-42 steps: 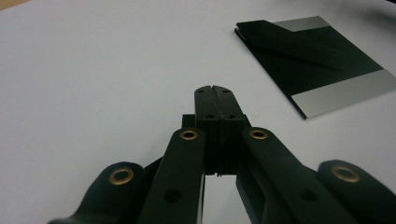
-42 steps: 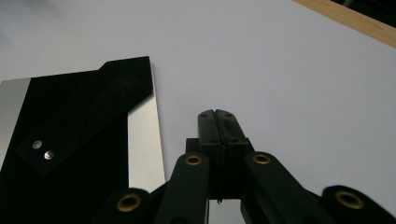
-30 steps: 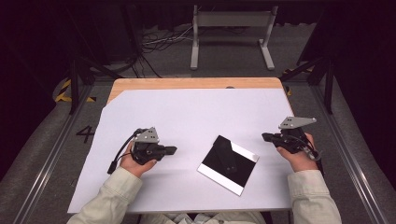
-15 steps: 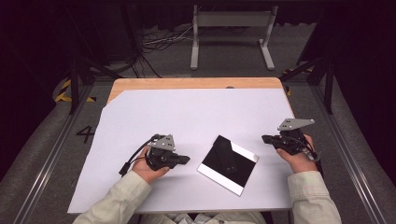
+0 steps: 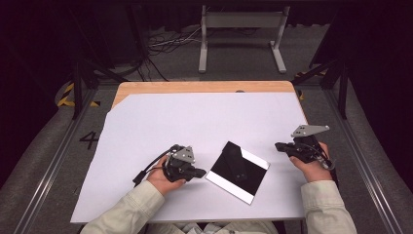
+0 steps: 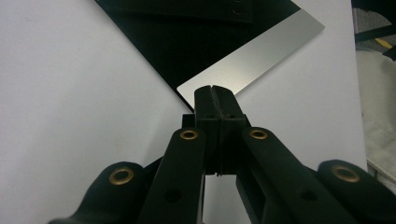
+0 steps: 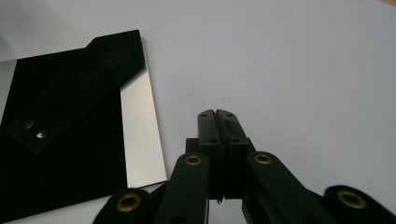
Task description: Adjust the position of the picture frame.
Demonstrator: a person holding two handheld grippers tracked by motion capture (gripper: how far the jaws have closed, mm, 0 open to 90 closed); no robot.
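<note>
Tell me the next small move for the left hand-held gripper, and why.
Probably open it. The left hand-held gripper is shut, empty, its tip right at the silver edge of the picture frame lying face down on the white sheet. Shut jaws cannot grip that edge.

White sheet (image 5: 195, 126) is covering most of the wooden tabletop (image 5: 204, 87), leaving a strip showing at the far edge. Grey metal stand (image 5: 242, 29) is standing on the floor beyond the table, cables (image 5: 168, 44) lying beside it. Yellow-black tape (image 5: 68, 95) and a number marking (image 5: 90, 140) are showing on the floor at left.
</note>
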